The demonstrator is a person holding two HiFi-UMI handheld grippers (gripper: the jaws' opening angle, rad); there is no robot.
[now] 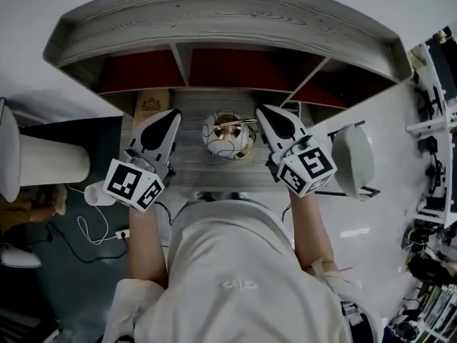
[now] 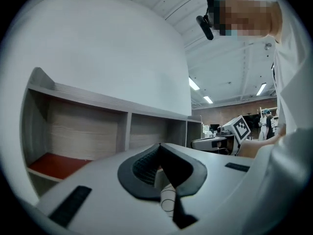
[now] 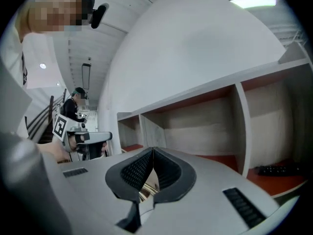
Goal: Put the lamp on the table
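Note:
The lamp (image 1: 228, 136), a white globe with black lines and a gold fitting, stands on the grey wooden table (image 1: 189, 168) in front of me. My left gripper (image 1: 171, 115) hovers just left of it and my right gripper (image 1: 263, 111) just right of it, both pointing toward the shelves. In the left gripper view the jaws (image 2: 160, 146) meet at their tips with nothing between them, and a bit of the white globe (image 2: 168, 200) shows below them. The right gripper (image 3: 152, 151) is shut too, with the gold part (image 3: 145, 187) glimpsed beneath.
A grey shelf unit (image 1: 214, 20) with red-floored compartments (image 1: 139, 71) rises at the table's back. A brown box (image 1: 151, 106) sits at the back left. A large white lampshade (image 1: 46, 166) and cables (image 1: 89, 227) lie on the floor left; a white chair (image 1: 353, 159) stands right.

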